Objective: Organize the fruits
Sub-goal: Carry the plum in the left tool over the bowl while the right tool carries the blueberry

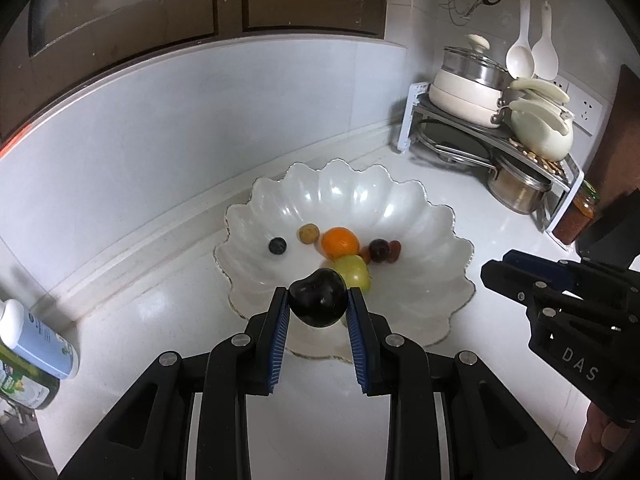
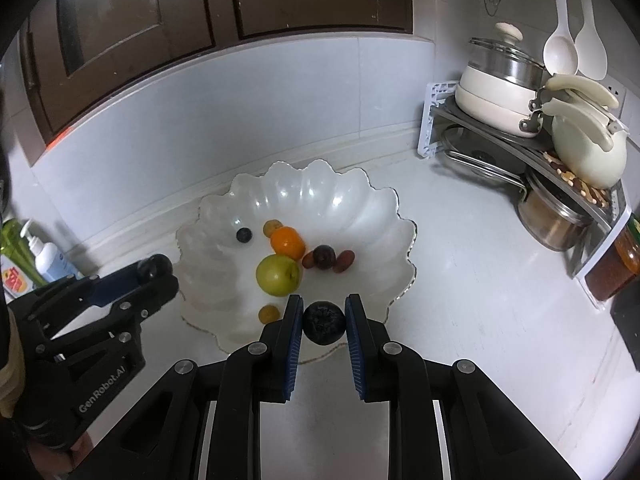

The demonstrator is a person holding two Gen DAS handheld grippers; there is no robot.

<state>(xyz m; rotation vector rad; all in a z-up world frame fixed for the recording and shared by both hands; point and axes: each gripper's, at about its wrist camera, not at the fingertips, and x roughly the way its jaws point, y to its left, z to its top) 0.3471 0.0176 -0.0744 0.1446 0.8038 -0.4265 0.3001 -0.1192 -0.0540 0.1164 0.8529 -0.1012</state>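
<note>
A white scalloped bowl [image 1: 400, 200] [image 2: 360, 208] sits on the white counter. In it lie an orange [image 1: 340, 243] [image 2: 287, 243], a green apple [image 1: 354, 272] [image 2: 278, 274], a blueberry [image 1: 277, 246] [image 2: 244, 235], a dark plum [image 1: 379, 250] [image 2: 324, 257], reddish dates and small tan fruits [image 1: 308, 234]. My left gripper [image 1: 318, 304] is shut on a dark plum [image 1: 318, 302] above the bowl's near rim; it also shows in the right wrist view [image 2: 154, 270]. My right gripper [image 2: 323, 322] is shut on a blueberry [image 2: 323, 322] over the bowl's near rim.
A metal rack [image 2: 500, 136] with white pots, a kettle and steel pans stands at the back right. Jars [image 2: 624, 256] stand beside it. Bottles [image 2: 48, 258] stand at the left by the wall. Dark cabinets hang above the backsplash.
</note>
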